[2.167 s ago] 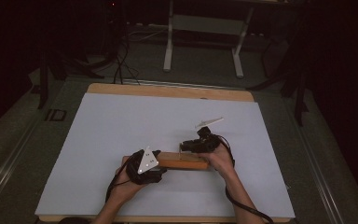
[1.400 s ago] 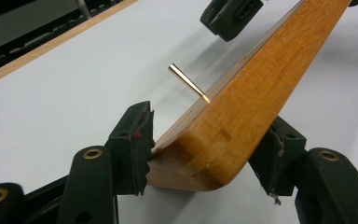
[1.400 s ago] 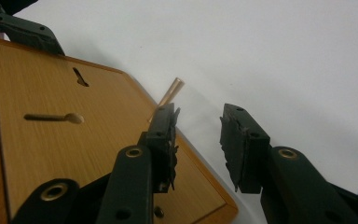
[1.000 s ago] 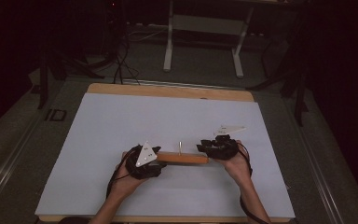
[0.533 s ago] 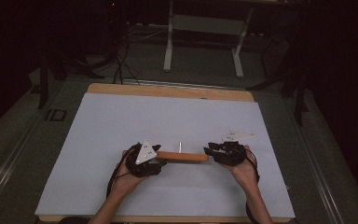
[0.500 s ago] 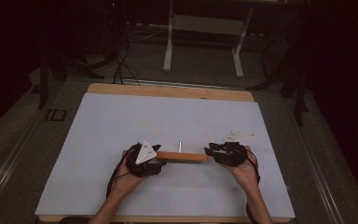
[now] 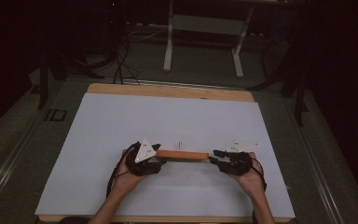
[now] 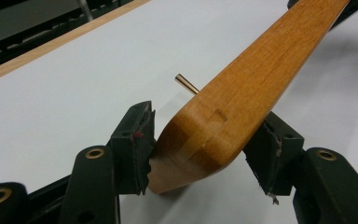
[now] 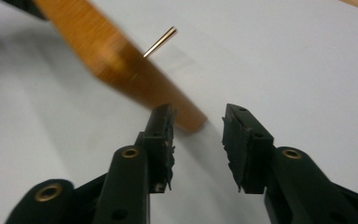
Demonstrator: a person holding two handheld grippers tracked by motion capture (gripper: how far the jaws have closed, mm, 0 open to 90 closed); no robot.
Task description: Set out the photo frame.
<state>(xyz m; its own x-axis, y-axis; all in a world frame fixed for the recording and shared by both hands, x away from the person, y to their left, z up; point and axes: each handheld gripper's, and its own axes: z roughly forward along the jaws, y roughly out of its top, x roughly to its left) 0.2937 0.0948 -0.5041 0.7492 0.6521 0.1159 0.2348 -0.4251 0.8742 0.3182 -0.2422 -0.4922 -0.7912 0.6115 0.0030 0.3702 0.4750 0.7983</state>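
Observation:
A wooden bar (image 7: 182,155) lies crosswise near the front middle of the white table (image 7: 168,116), with a thin brass pin (image 7: 180,143) sticking out of its far side. My left gripper (image 7: 161,158) is shut on the bar's left end; in the left gripper view both jaws press the rounded end of the bar (image 8: 261,70), and the pin (image 8: 186,84) shows behind it. My right gripper (image 7: 213,156) is open just off the bar's right end. In the right gripper view the bar (image 9: 112,60) ends beside the left jaw of that gripper (image 9: 198,135), below the pin (image 9: 161,41).
The white sheet covers a wood-edged table whose far edge (image 7: 168,89) shows bare wood. Beyond it a metal stand (image 7: 205,42) and cables (image 7: 121,60) sit on the dark floor. Both forearms enter from the bottom edge.
My right gripper has slid rightward and toward the person, off the bar's right end, and now stands open. The left gripper has kept its hold on the bar.

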